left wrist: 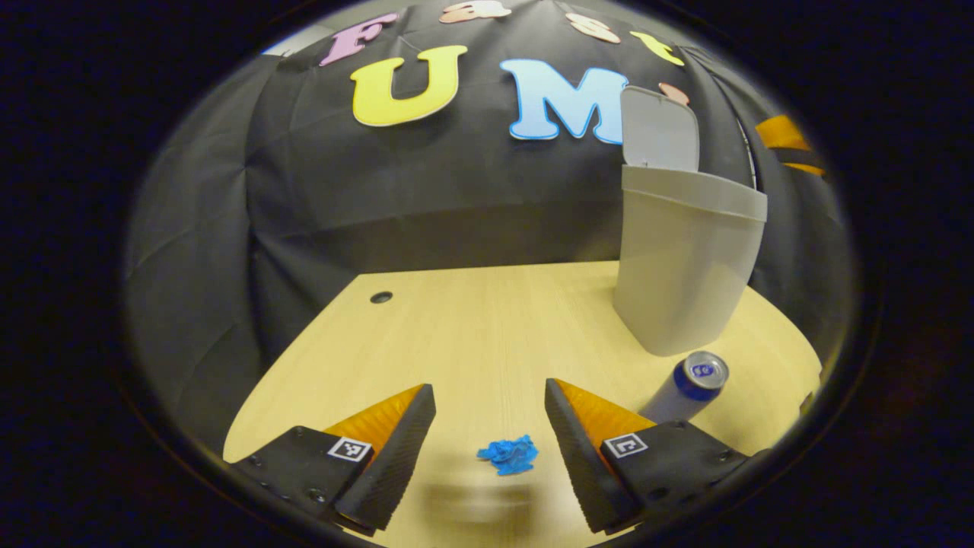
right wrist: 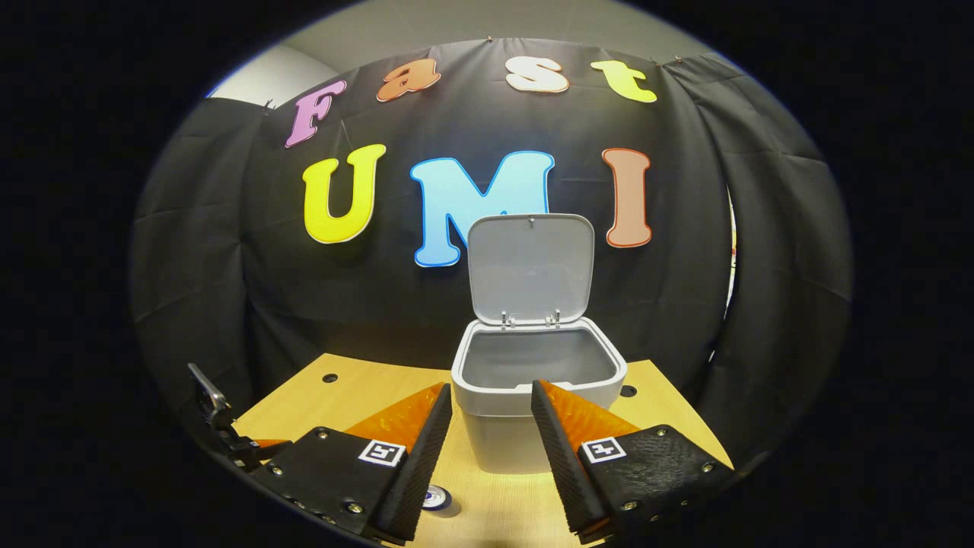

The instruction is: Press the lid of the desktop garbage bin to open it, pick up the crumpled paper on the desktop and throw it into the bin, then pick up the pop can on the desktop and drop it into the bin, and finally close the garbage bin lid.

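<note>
Matt plastic bin [right wrist: 533,426], pale wood-grain desktop [left wrist: 472,327], shiny metal pop can [left wrist: 689,384], crinkled crumpled paper [left wrist: 508,454].

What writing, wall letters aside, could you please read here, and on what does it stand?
Pop can: a printed mark on its top, too blurred to read.
Left tool and right tool: square coded tags, no words.
Garbage bin: none.

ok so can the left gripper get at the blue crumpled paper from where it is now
Probably yes. The left gripper has its jaws open, and the crumpled paper lies on bare table between them, with the pop can off to one side.
</note>
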### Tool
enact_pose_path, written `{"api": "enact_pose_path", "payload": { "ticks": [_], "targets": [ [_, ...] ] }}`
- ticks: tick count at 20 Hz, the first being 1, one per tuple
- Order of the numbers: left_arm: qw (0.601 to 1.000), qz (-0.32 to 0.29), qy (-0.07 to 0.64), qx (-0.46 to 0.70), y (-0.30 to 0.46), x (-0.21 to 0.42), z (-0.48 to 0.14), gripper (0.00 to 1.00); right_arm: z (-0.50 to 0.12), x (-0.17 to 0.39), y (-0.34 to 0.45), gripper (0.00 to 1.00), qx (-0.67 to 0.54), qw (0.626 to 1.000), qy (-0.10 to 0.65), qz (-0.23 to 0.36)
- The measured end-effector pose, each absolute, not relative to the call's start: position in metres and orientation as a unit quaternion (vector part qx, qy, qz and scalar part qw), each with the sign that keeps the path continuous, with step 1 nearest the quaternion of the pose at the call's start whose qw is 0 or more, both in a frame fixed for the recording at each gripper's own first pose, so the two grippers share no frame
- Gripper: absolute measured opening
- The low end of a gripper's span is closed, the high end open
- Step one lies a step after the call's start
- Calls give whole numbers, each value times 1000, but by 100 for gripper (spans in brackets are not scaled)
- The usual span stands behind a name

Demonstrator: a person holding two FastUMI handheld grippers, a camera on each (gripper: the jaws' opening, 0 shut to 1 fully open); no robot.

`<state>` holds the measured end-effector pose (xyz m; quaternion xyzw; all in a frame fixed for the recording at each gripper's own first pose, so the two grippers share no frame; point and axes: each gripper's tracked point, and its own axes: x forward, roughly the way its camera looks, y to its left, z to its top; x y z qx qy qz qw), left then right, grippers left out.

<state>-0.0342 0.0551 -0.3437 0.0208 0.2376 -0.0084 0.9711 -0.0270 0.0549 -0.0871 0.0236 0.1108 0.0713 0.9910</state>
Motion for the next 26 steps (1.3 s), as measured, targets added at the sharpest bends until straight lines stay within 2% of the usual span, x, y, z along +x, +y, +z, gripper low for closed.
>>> {"api": "enact_pose_path", "payload": {
  "ticks": [9, 16, 18, 19, 20, 23, 25, 26],
  "targets": [
    [948, -34, 316, 16, 40, -38, -428, 96, -93, -33, 46, 69, -4, 990, 133, 51],
    [939, -38, 340, 24, 41, -39, -452, 96, -95, -39, 36, 69, -11, 990, 139, 34],
    [939, -36, 341, 32, 41, -37, -453, 88, -95, -39, 35, 70, -12, 990, 139, 34],
    [938, -35, 342, 32, 40, -36, -453, 73, -97, -40, 36, 70, -11, 989, 140, 35],
    [938, -33, 342, 35, 39, -35, -451, 66, -97, -39, 36, 70, -11, 989, 141, 36],
    [939, -28, 341, 38, 41, -36, -451, 55, -99, -41, 37, 70, -12, 989, 142, 40],
    [940, -30, 336, 38, 40, -34, -447, 53, -99, -41, 38, 70, -14, 989, 142, 41],
    [942, -29, 333, 39, 41, -32, -443, 55, -98, -41, 37, 70, -15, 989, 140, 42]
  ]
}}
